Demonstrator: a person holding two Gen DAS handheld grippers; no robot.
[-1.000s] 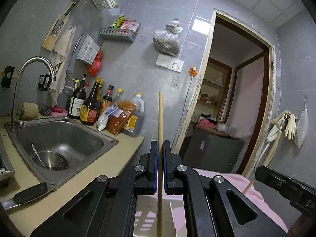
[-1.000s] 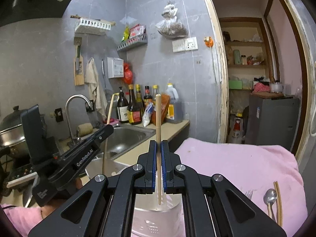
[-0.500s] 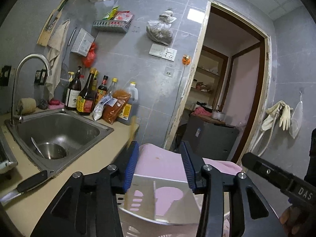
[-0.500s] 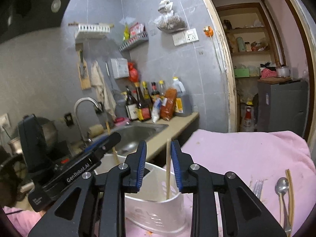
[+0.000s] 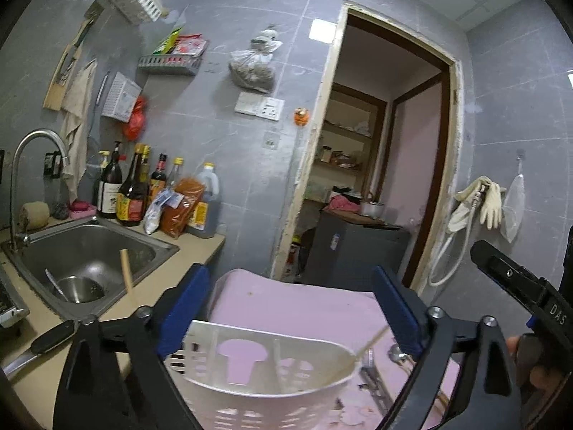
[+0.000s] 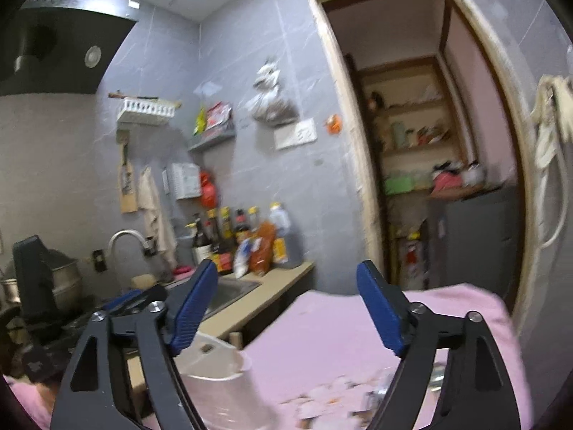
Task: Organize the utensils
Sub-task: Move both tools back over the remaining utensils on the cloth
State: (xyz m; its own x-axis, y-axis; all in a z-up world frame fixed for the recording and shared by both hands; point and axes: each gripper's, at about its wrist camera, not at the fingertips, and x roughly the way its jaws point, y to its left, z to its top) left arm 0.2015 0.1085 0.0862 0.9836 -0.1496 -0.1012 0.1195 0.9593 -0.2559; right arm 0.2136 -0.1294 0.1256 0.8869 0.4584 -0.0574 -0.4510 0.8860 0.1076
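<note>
**Both chopsticks dropped, both jaws empty**

A second ago each of my grippers pinched a chopstick upright over the white holder (image 5: 265, 376). Now both sticks are let go. One chopstick (image 5: 370, 342) leans inside the holder, its top resting on the right rim and pointing up toward the right. The other stick (image 5: 126, 274) shows at the left of the left view, tilted, in front of the sink (image 5: 89, 251); its lower end is hidden behind my left finger, so I cannot say for sure that it sits in the holder. I judge this pair is done, and the task is partly through.

My left gripper (image 5: 292, 308) has its jaws spread wide, the blue pads (image 5: 186, 304) well apart on either side of the holder, touching nothing that I can see. My right gripper (image 6: 286, 304) is just as wide open and empty, and its view is blurred. In it the holder sits low at the left, below my left pad.

The holder stands on a pink cloth (image 5: 293, 304). More cutlery (image 5: 372, 365) lies on the cloth just right of the holder, partly hidden by my right finger. That is likely my next pick. Thin metal lying flat on soft cloth may be awkward to get under.

Beyond it all, the bench with bottles (image 5: 132, 193) runs along the wall.
</note>
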